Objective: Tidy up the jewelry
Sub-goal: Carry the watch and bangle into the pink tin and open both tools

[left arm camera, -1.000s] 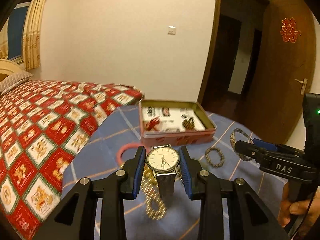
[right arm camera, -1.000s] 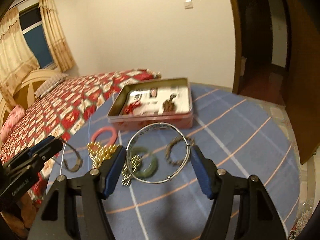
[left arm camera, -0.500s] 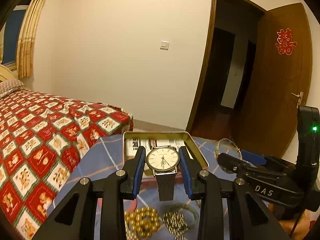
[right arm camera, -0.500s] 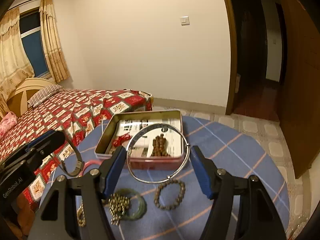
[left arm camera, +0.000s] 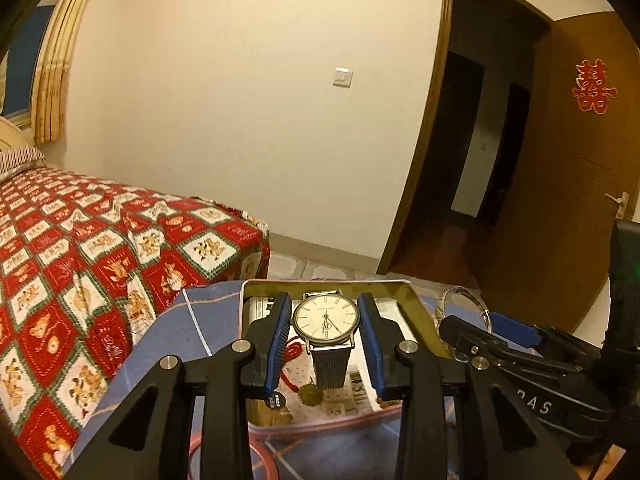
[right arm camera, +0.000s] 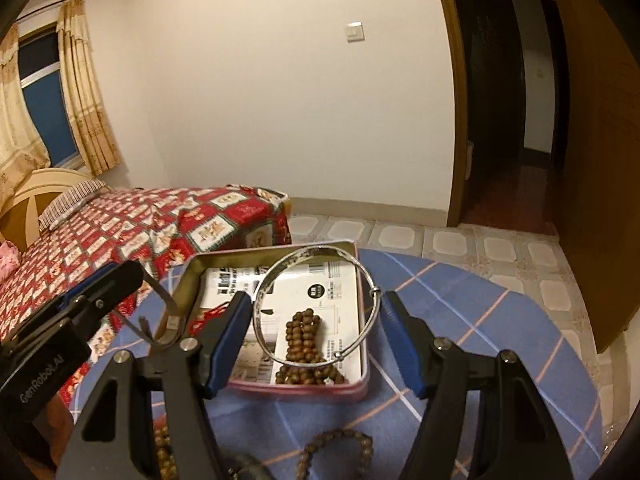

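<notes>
Left gripper (left arm camera: 325, 322) clamped on a silver wristwatch (left arm camera: 326, 318), blue pads pressing both sides of the white-dial case, mesh strap hanging down between the fingers; jaws fairly narrow; watch held above the open tin box (left arm camera: 414, 300), over its near half.

Right gripper (right arm camera: 316, 312) holds a silver bangle (right arm camera: 374, 304) across its width, pads on the ring's left and right edges, jaws set wide; bangle suspended over the same tin (right arm camera: 188, 280), tilted toward the camera.

Inside the tin: printed paper lining, brown wooden bead string (right arm camera: 304, 336) in the middle, red cord piece (left arm camera: 294, 350) at left, a small gold coin-like item (left arm camera: 310, 394).

Tin sits on a round table with blue checked cloth (right arm camera: 460, 320); loose bead bracelet (right arm camera: 340, 446) lies on the cloth in front of the tin; pink bangle (left arm camera: 266, 454) partly visible near the tin's front edge; bed with red patterned quilt (left arm camera: 80, 248) just beside the table.
</notes>
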`<state>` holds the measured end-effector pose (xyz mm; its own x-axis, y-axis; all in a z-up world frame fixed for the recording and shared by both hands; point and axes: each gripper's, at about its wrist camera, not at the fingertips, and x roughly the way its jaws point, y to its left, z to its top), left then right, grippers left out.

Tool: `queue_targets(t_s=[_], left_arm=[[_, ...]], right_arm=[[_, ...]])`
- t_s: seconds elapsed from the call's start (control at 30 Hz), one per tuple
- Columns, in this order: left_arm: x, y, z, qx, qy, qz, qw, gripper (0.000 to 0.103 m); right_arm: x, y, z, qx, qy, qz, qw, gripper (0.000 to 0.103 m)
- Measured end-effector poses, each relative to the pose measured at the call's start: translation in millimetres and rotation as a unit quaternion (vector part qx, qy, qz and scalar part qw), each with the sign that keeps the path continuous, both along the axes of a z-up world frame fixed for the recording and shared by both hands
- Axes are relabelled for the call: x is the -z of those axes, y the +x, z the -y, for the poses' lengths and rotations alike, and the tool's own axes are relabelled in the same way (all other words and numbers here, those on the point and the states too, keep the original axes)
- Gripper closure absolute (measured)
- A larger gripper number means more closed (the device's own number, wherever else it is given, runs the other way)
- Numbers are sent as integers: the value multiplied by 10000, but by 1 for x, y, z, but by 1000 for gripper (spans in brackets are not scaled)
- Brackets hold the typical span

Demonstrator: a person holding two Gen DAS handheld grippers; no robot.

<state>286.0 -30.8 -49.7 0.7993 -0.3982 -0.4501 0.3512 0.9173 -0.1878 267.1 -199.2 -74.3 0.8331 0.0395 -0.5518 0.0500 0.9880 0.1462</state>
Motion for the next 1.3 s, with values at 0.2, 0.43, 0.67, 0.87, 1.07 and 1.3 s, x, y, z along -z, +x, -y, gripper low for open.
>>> queue_targets(t_s=[0.2, 0.43, 0.67, 0.87, 1.07, 1.3], left_arm=[[12, 19, 3, -102, 44, -121, 9999, 68], [32, 31, 4, -96, 110, -434, 9990, 68], [38, 33, 5, -103, 209, -524, 9984, 68], [43, 38, 3, -84, 176, -648, 9977, 68], [46, 42, 2, -72, 80, -747, 9971, 68], [43, 44, -5, -109, -97, -856, 9962, 40]], right_arm=[[12, 18, -6, -118, -71, -152, 9998, 34], [29, 31, -7, -195, -155, -358, 9990, 34], [35, 33, -10, -329, -290, -394, 9983, 34], [40, 38, -13, -522, -222, -441, 9974, 33], [41, 39, -18, -545, -261, -444, 9972, 28], [37, 34, -15, -519, -141, -276, 9982, 21]])
